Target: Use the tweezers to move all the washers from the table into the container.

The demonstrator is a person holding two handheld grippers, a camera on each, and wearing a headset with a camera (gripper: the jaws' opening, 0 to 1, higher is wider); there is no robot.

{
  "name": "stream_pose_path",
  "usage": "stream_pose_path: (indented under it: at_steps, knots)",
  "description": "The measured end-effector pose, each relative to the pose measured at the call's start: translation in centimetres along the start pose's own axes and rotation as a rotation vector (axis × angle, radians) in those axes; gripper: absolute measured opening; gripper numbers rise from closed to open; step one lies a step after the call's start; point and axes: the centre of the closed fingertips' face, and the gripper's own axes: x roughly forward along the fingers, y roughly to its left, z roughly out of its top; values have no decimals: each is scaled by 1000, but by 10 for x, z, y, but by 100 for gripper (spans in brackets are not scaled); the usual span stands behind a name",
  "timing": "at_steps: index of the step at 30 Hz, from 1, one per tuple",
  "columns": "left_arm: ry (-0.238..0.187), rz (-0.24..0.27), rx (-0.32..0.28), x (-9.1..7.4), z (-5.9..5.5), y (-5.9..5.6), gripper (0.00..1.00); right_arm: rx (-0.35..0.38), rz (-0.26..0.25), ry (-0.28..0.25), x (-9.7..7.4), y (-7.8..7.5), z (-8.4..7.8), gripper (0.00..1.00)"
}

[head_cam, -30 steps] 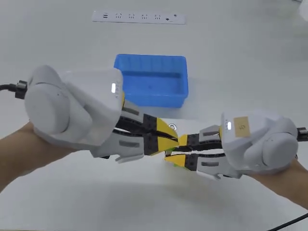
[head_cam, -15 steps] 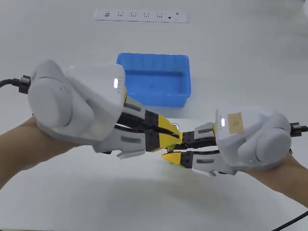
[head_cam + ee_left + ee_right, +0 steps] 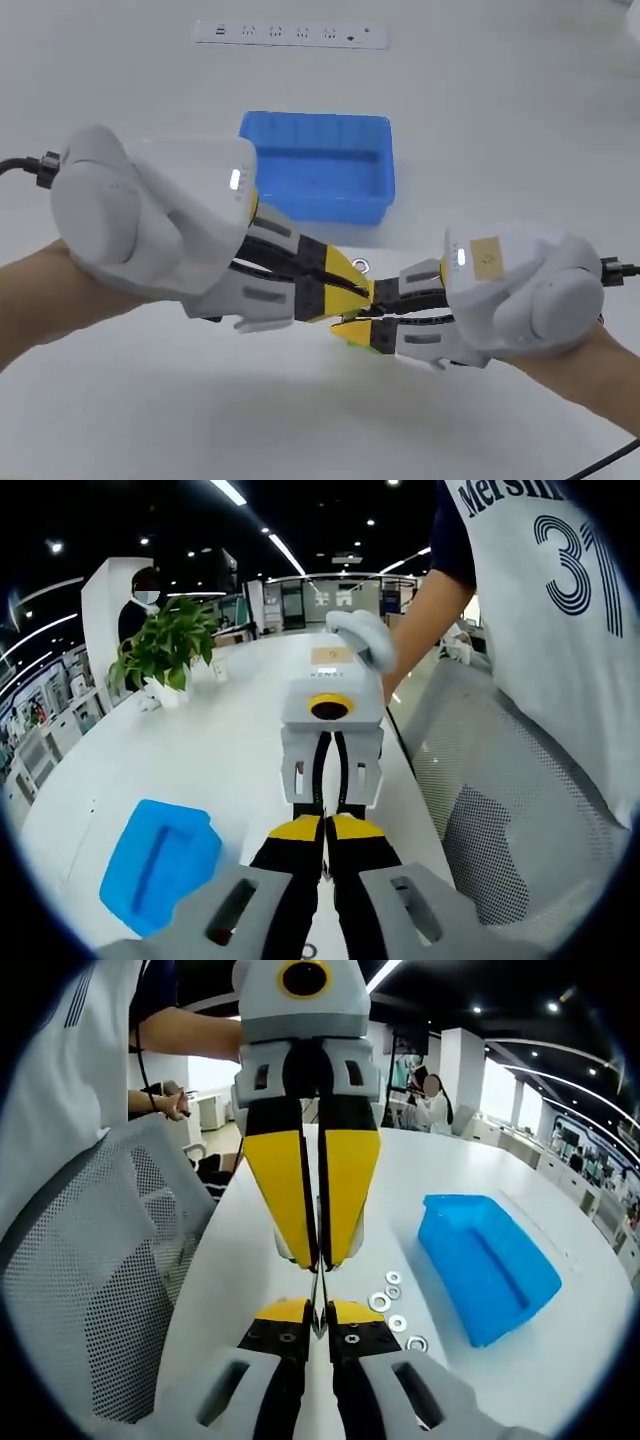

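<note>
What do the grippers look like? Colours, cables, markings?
Both have rounded white housings, black linkages and yellow-tipped jaws, each with a small lit indicator. Left gripper: black cable at the rear. Right gripper: tan label on top, black cable at the rear. Person wears a white jersey with dark numerals and dark sleeves.

Smooth, faintly glossy blue plastic in the container; bright polished metal on washers just beside it; dull grey metal on tweezers near it; matt white table beneath.
</note>
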Motion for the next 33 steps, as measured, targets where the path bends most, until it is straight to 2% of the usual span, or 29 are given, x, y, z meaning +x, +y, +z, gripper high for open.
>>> stream_pose_path:
  at_steps: [8, 12, 16, 23, 31, 33]
  knots:
    - [-49, 33, -23, -22, 4, 0, 5, -15, 18, -36, 5, 3, 22, 8]
    - [-109, 53, -72, -38, 7, 0, 5, -18, 33, -63, 9, 6, 36, 8]
    - [-140, 56, -98, -50, 3, 0, 5, -45, 52, -60, 16, 9, 44, 8]
    - [-128, 61, -89, -64, -1, 1, 5, -91, 52, -41, 29, 7, 54, 8]
    - [-57, 54, -69, -76, -15, 0, 5, -135, 47, 1, 44, 6, 56, 8]
    - [-41, 66, -68, -78, -18, 2, 5, -129, 49, 5, 45, 4, 55, 8]
